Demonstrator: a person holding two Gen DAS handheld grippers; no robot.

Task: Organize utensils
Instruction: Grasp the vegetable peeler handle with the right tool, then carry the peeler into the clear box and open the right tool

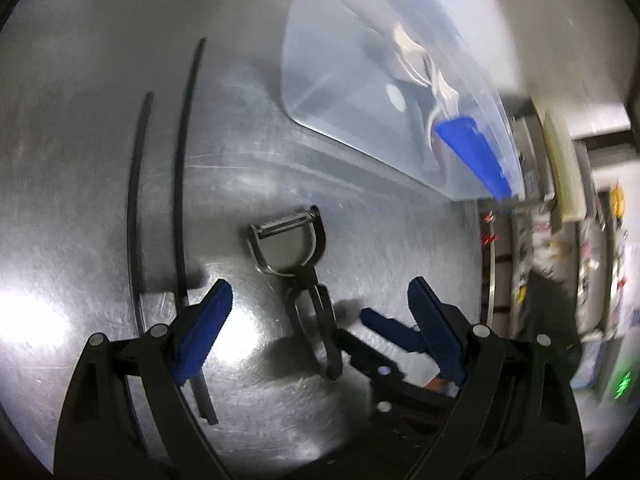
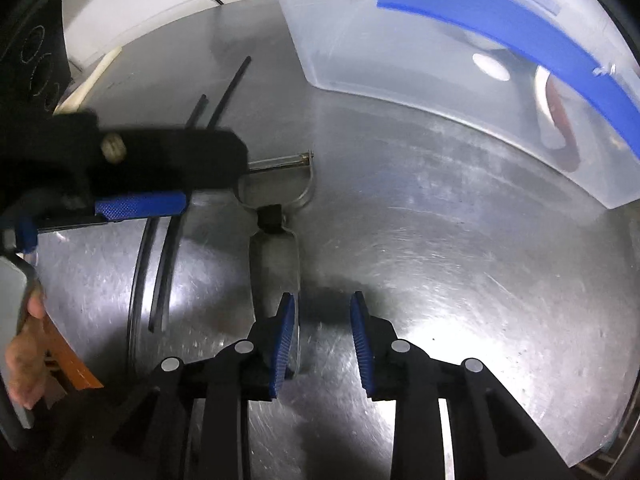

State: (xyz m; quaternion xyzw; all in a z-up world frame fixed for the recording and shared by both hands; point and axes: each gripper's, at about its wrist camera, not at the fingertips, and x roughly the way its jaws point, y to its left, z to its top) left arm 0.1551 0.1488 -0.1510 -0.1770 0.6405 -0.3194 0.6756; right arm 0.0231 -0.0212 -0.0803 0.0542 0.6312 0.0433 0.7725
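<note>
Low in both frames, the left gripper (image 1: 320, 332) and right gripper (image 2: 322, 344) gape open, gripping nothing. Between them, mid-frame, a peeler (image 1: 296, 264) lies flat on the steel table (image 1: 80, 160). Upper right sits a translucent bin (image 2: 420, 48).
</note>
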